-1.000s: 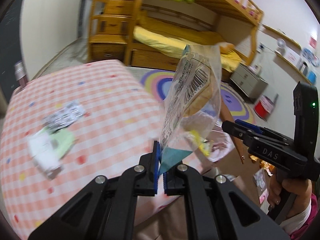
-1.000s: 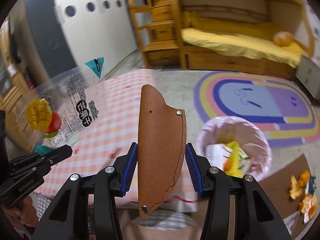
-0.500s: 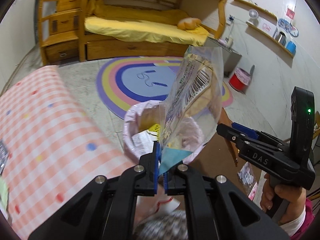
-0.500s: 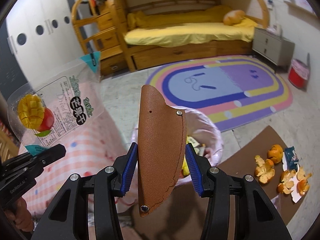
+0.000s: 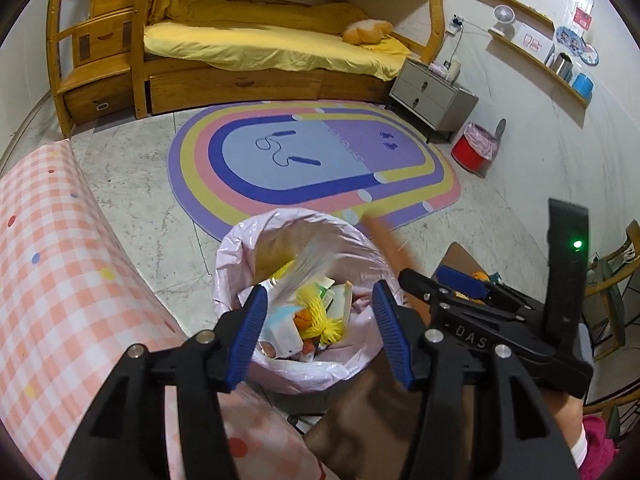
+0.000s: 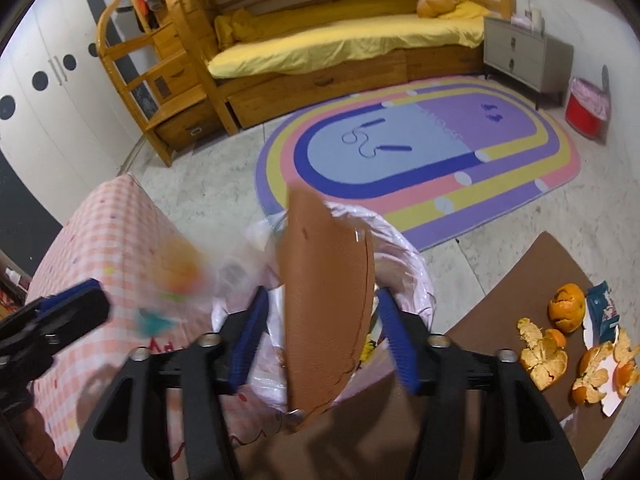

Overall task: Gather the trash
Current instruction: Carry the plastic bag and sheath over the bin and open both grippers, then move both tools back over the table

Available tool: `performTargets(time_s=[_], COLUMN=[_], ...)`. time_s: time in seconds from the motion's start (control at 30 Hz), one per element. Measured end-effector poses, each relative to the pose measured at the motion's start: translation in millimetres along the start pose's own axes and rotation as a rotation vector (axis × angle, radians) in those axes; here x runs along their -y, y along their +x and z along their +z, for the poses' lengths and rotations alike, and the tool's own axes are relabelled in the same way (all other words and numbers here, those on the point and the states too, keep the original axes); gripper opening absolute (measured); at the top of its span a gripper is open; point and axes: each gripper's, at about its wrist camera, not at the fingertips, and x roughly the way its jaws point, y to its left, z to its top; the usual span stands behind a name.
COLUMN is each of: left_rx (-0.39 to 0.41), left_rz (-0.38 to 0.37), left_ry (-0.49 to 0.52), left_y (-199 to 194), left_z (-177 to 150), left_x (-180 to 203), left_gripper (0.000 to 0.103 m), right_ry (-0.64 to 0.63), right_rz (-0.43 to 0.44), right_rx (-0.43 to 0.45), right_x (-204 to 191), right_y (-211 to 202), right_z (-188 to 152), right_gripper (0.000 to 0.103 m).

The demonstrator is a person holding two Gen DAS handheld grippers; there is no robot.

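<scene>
Both claws hang over the pink-lined trash bin (image 5: pixel 362 364) and both stand apart with nothing pressed between the pads: the left claw (image 5: pixel 320 330) is empty, its clear snack bag (image 5: pixel 304 268) a blur falling toward the bin mouth, and the brown leather sheath (image 6: pixel 326 308) hangs loose between the blue pads of the right claw (image 6: pixel 322 338). The light bag could drift and catch on the liner's rim or slide down onto the checked table (image 5: pixel 60 300) beside it; the stiff, long sheath may tip across the rim rather than drop in, since the bin already looks well filled. A second ago each claw was clamped on its item above the table; both jaws have just been opening, and orange peels (image 6: pixel 560 344) are yet to be collected
</scene>
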Motion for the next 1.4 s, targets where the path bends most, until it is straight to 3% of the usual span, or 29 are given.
performTargets(time_s=[0.27, 0.5, 0.8, 1.1, 1.23, 1.4], left_rx=[0.052, 0.114, 0.178, 0.187, 0.183, 0.183], left_rz=[0.086, 0.171, 0.324, 0.52, 0.563, 0.582], left_ry=[-0.086, -0.131, -0.208, -0.407, -0.506, -0.56], left_y=[-44.6, -99.5, -169.6, -223.2, -239.0, -246.9], left_z=[-22.8, -45.4, -89.2, -151.3, -177.2, -192.3], left_x=[-29.2, -50.3, -83.9, -157.1, -186.9, -209.0], left_gripper=[0.054, 0.054, 0.059, 0.065, 0.065, 0.065], right_ry=[0.008, -0.062, -0.249, -0.439, -0.504, -0.561], right_rz=[0.022, 0.074, 0.193, 0.294, 0.318, 0.336], right_rx=[0.021, 0.083, 0.08, 0.03, 0.01, -0.009], right_x=[-2.6, -39.3, -124.2, -215.4, -249.6, -280.3], right_y=[-31.9, -78.1, -105.1, -102.2, -96.5, -85.8], right_z=[-8.6, -9.4, -29.3, -61.6, -72.2, -81.0], right_gripper=[0.062, 0.062, 0.062, 0.062, 0.062, 0.061])
